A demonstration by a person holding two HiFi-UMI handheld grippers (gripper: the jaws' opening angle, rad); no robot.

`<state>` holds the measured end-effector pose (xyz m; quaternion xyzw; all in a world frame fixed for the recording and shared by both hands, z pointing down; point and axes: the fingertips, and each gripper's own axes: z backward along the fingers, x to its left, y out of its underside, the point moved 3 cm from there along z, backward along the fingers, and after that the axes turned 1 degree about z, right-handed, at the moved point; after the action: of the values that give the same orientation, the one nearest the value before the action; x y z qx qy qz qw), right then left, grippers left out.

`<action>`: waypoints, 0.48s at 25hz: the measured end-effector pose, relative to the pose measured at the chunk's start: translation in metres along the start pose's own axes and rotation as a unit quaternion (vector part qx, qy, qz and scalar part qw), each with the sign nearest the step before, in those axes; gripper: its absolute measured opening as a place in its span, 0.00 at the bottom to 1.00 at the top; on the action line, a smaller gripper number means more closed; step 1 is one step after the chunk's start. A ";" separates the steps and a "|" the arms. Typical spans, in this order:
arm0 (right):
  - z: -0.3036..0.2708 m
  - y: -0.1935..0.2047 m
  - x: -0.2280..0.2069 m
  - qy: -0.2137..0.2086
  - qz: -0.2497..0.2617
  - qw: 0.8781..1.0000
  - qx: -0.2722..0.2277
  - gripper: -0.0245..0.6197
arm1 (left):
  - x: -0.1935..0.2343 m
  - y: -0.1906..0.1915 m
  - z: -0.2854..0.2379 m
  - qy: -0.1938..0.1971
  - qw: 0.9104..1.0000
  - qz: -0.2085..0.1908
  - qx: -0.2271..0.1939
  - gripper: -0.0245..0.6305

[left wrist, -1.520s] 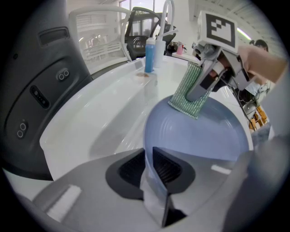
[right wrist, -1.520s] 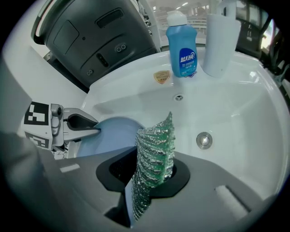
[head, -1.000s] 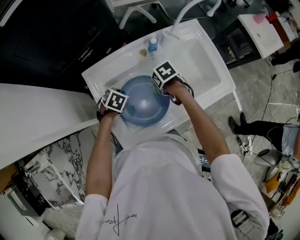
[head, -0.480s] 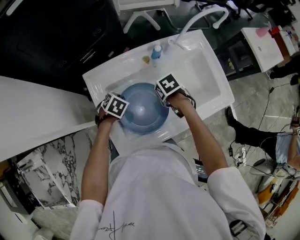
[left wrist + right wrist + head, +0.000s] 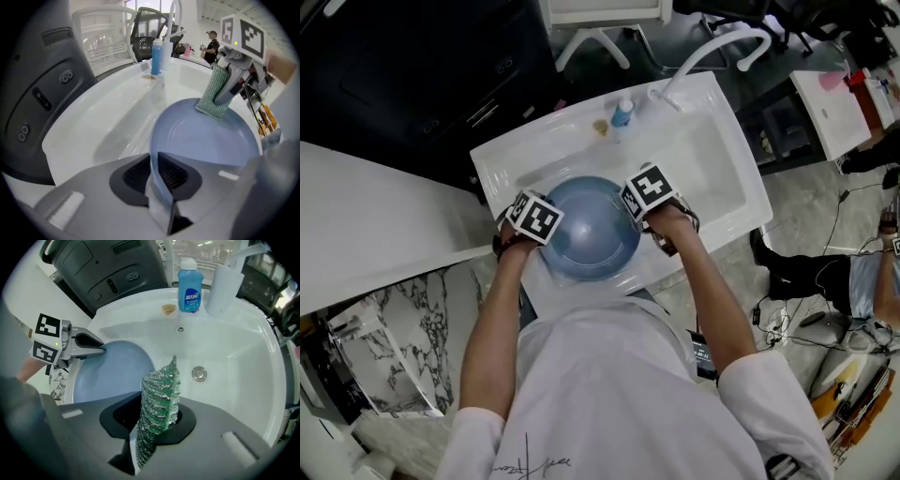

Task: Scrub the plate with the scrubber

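Plate [image 5: 211, 140] rim sits pinched inside the left hand-held gripper [image 5: 155, 163].

A white counter [image 5: 375, 234] adjoins a dark cabinet [image 5: 412, 75], with pale grey floor [image 5: 797, 197] at right.

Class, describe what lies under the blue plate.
The white sink shows around the blue plate, with its drain off to one side. The basin floor directly beneath is covered by the plate.
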<state>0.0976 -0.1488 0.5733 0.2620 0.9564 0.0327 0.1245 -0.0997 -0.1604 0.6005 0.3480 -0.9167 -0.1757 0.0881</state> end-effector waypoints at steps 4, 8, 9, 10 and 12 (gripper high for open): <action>0.001 0.006 0.002 -0.007 -0.008 1.000 0.000 0.14 | 0.001 0.001 0.000 0.000 1.000 0.003 0.002 0.20; 0.004 0.014 0.004 -0.013 -0.013 1.000 0.001 0.14 | 0.001 0.000 0.000 -0.001 1.000 0.004 0.001 0.20; 0.005 0.016 0.005 -0.014 -0.014 1.000 0.000 0.14 | 0.001 0.000 0.000 -0.001 1.000 0.005 0.002 0.20; 0.005 0.018 0.006 -0.016 -0.016 1.000 -0.001 0.14 | 0.001 0.000 0.000 -0.002 1.000 0.005 0.002 0.20; 0.006 0.024 0.010 -0.025 -0.021 0.999 0.000 0.14 | 0.001 0.000 0.001 -0.002 1.000 0.006 0.002 0.20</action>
<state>0.1024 -0.1228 0.5685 0.2429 0.9583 0.0231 0.1489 -0.1007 -0.1608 0.6001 0.3420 -0.9194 -0.1738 0.0866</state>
